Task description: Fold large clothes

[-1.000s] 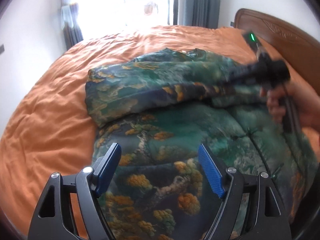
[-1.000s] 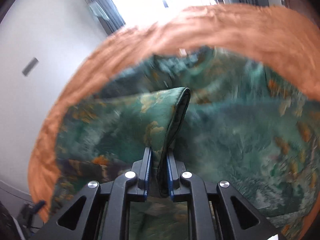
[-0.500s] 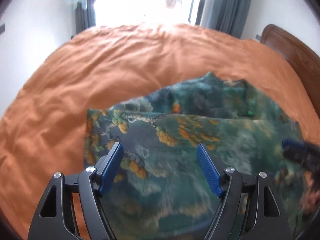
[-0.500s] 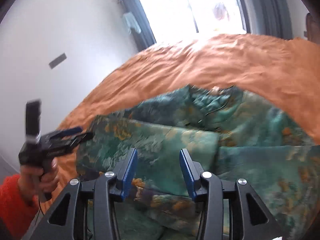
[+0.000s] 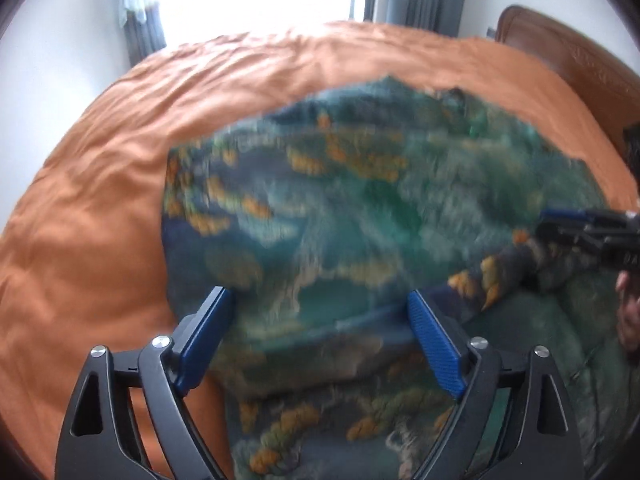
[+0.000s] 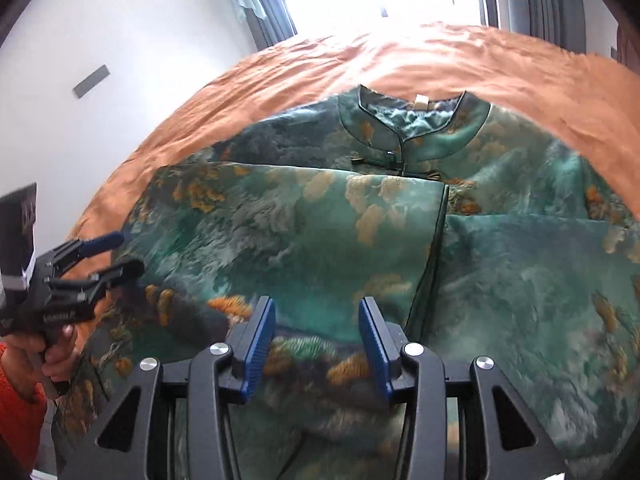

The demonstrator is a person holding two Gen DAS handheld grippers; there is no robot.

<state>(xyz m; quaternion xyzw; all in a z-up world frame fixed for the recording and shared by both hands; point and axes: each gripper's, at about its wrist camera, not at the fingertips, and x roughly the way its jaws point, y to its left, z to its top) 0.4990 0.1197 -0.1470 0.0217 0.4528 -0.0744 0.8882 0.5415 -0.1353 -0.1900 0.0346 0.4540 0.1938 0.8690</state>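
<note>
Green jacket [image 6: 328, 240] on orange bed [image 6: 500, 68], both sleeves apparently folded across. Left gripper [image 5: 320, 320] and right gripper [image 6: 316, 332] gape, empty. Lengthwise folds remain.

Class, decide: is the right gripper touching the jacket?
Cannot tell. In the right wrist view the right gripper is open over the jacket, no cloth pinched, height unclear; the left wrist view is too blurred there.
</note>
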